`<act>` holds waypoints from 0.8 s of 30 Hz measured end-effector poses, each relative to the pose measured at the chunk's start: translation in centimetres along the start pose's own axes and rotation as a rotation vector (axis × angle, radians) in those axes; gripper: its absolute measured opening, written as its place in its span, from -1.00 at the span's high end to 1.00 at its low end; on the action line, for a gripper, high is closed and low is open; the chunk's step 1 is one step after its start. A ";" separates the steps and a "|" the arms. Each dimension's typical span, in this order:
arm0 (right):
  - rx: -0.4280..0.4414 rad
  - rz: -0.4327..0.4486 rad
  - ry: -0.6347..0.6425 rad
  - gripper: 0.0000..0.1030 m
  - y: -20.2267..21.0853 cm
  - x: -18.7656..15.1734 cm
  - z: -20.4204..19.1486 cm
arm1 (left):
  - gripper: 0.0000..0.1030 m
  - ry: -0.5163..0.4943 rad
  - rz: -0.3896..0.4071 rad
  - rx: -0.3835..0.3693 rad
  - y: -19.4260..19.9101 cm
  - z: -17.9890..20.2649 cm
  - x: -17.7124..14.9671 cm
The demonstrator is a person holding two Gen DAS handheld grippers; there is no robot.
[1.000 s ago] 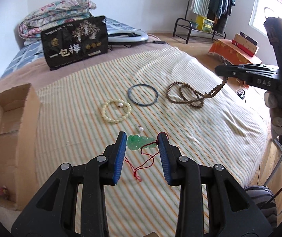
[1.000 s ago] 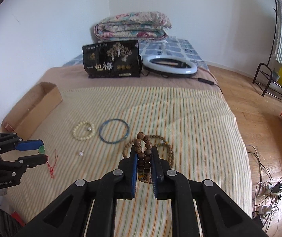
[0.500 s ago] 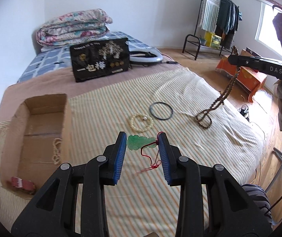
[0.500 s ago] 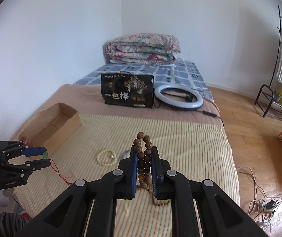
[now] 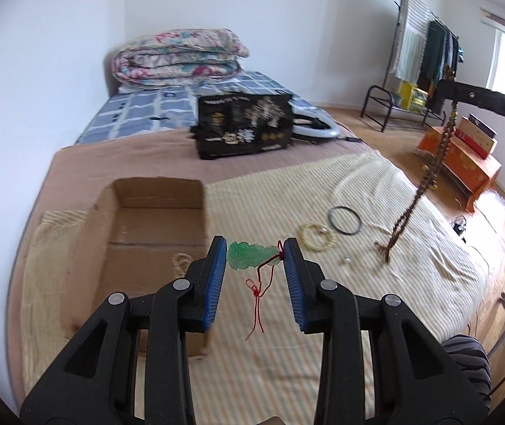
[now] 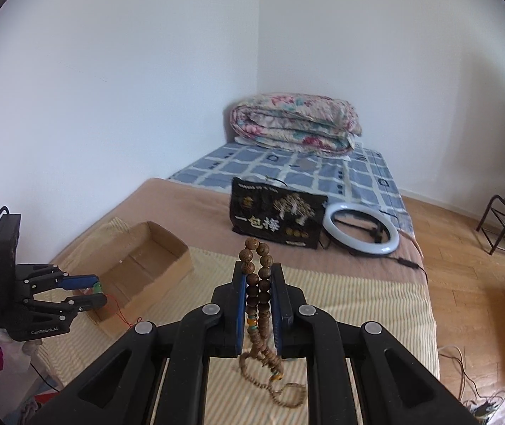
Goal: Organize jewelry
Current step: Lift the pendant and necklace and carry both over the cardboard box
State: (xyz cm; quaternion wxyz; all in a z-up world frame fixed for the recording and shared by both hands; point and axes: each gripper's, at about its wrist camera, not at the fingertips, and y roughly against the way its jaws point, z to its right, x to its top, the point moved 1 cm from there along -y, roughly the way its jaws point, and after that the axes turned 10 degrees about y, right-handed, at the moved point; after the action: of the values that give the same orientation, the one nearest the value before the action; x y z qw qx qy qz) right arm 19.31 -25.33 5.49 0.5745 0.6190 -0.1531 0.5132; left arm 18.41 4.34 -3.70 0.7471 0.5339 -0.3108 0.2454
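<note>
Daylight floods your room, bright and even. Source: window [image 5: 504, 60] at right edge of left wrist view, blown out to white. Glare patch on wood floor [image 5: 489, 198] below it. Shadows soft and faint on bed [image 5: 323, 184]. White walls [image 6: 146, 71] wash pale, slight bluish cast. Strong fisheye bend: room edges curve, dark vignette fills corners of both views. Black bag [image 5: 243, 124] print smeared by motion blur. Hanging red cord [image 5: 257, 299] soft, out of focus.
</note>
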 end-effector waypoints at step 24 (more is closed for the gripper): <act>0.087 0.149 0.167 0.81 -3.5 14.7 -9.4 | 0.36 0.074 0.064 0.104 1.6 -9.3 3.5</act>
State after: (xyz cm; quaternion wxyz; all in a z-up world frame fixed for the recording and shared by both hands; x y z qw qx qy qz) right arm 24.01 -10.26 13.67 0.5182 0.5855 -0.1278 0.6102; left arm 21.61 13.77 -2.36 0.7211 0.5523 -0.2869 0.3046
